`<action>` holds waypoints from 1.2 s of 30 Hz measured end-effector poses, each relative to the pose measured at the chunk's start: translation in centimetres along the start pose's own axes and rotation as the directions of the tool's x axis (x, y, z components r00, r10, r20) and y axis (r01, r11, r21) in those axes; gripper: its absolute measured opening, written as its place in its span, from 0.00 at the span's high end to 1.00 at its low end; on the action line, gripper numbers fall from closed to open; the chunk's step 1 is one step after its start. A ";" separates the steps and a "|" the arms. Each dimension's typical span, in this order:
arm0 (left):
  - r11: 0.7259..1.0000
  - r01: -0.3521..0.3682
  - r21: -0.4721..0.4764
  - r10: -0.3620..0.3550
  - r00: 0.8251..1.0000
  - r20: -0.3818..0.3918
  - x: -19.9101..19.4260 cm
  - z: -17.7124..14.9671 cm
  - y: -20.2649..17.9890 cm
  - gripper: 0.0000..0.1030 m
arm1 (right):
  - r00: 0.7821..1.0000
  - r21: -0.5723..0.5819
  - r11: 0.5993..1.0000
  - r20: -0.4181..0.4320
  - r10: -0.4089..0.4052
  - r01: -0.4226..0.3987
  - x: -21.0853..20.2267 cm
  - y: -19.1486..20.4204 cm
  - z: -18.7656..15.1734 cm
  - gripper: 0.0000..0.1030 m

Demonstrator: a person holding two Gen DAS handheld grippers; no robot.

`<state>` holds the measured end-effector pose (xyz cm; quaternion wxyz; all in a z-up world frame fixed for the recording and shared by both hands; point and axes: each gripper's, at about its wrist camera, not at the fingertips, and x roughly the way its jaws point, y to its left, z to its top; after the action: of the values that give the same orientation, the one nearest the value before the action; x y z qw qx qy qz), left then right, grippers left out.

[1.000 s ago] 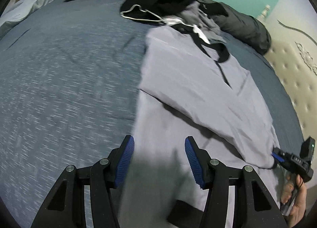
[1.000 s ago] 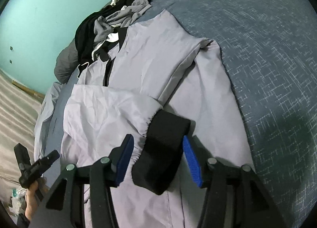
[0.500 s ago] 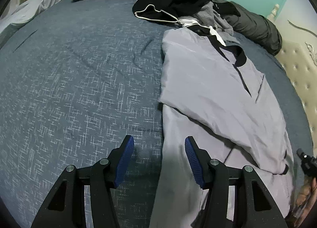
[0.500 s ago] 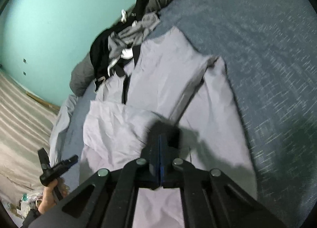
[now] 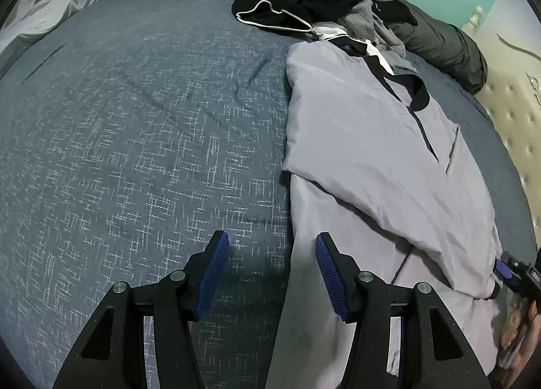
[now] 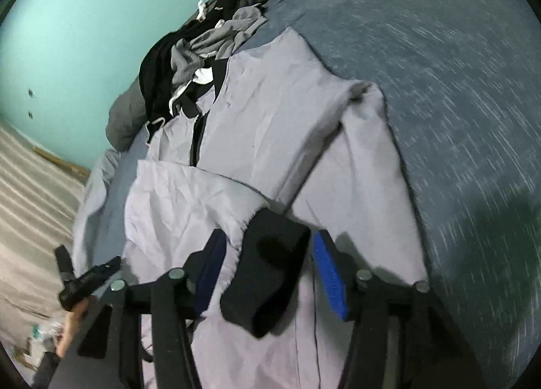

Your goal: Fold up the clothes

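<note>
Jacket (image 5: 372,152) lies spread on our bed (image 5: 135,118); our left gripper (image 5: 270,270) gapes at its edge, our right gripper (image 6: 267,270) gapes around its black cuff (image 6: 267,267).

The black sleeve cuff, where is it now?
In the right wrist view, the black sleeve cuff lies on the lilac jacket, between the open fingers of the right gripper.

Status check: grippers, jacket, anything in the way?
Left gripper open over the jacket's edge. Right gripper open, black sleeve cuff between fingers. Lilac zip jacket flat on bed. Dark clothes pile touching collar.
</note>
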<state>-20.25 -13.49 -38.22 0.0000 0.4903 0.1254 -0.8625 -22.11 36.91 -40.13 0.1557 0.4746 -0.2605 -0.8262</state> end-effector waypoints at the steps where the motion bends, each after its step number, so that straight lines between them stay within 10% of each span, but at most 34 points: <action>1: 1.000 -0.002 0.001 0.002 1.000 0.000 -0.1 0.0 -0.1 0.44 | 1.000 -0.011 1.000 -0.006 -0.023 0.023 0.5 0.1 0.1 0.46; 8: 1.000 -0.007 -0.008 0.007 1.000 0.008 -0.3 -0.1 0.2 0.44 | 0.998 -0.052 0.997 0.006 -0.063 0.063 1.1 0.2 -0.4 0.56; 10: 1.000 -0.002 -0.011 0.002 1.000 0.010 -0.4 0.0 0.4 0.44 | 0.997 -0.064 0.995 0.011 -0.073 0.073 1.3 0.2 -0.6 0.87; 13: 1.000 0.000 -0.008 0.000 1.000 0.008 -0.3 0.1 0.5 0.44 | 0.997 -0.062 0.996 0.051 -0.064 0.067 0.0 0.4 -0.6 0.94; 24: 1.000 -0.021 0.019 0.021 1.000 0.003 0.5 1.0 0.5 0.44 | 0.963 -0.062 0.997 0.269 -0.030 0.049 -7.0 0.8 -0.4 0.95; 36: 0.988 -0.002 0.156 0.006 1.000 -0.026 3.5 3.2 -3.6 0.52 | 0.957 0.046 0.998 0.286 -0.057 0.045 -7.1 -2.6 0.4 0.95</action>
<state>-25.24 -10.26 -38.87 -0.0382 0.5003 0.0567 -0.8632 -18.90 42.73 -36.46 0.0856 0.3593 -0.2840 -0.8849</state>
